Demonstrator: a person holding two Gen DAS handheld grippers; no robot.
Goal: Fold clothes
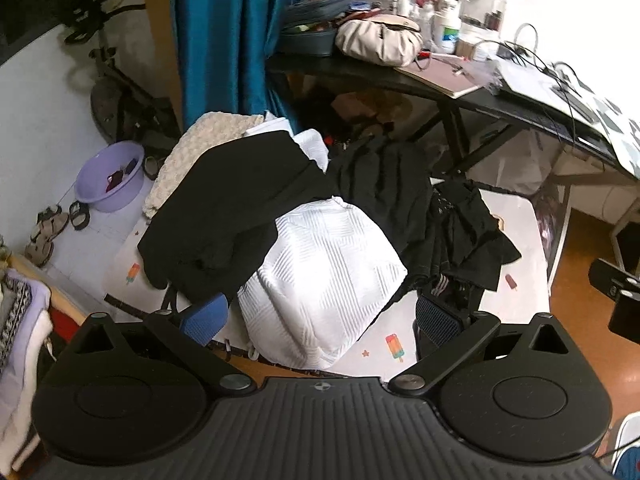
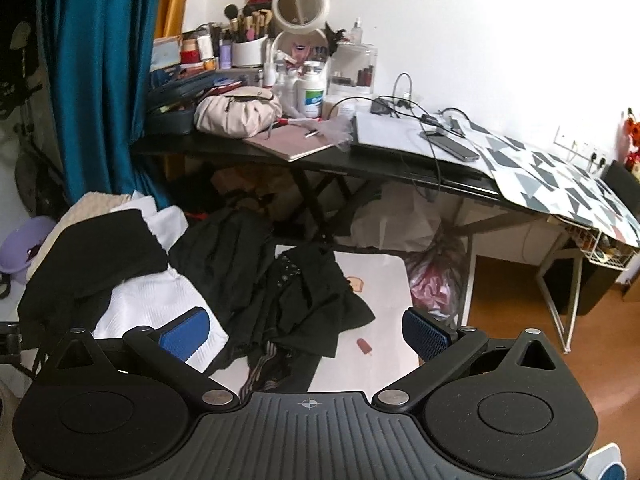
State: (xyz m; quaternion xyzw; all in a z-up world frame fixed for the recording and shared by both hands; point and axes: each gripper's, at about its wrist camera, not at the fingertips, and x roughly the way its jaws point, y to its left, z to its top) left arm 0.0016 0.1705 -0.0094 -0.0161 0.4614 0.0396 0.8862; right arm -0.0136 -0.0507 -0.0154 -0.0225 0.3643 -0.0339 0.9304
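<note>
The left gripper is being held spread wide and empty just before the white quilted garment; right of that garment the crumpled black garment is being faced by the right gripper, likewise spread and empty, so each is nearer its own.

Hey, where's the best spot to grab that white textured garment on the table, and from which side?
Probably the near hem of the white textured garment, which hangs over the table edge toward the left gripper. Come in from the front, low. Its far end lies under the black garment, so gripping there would likely drag both.
</note>
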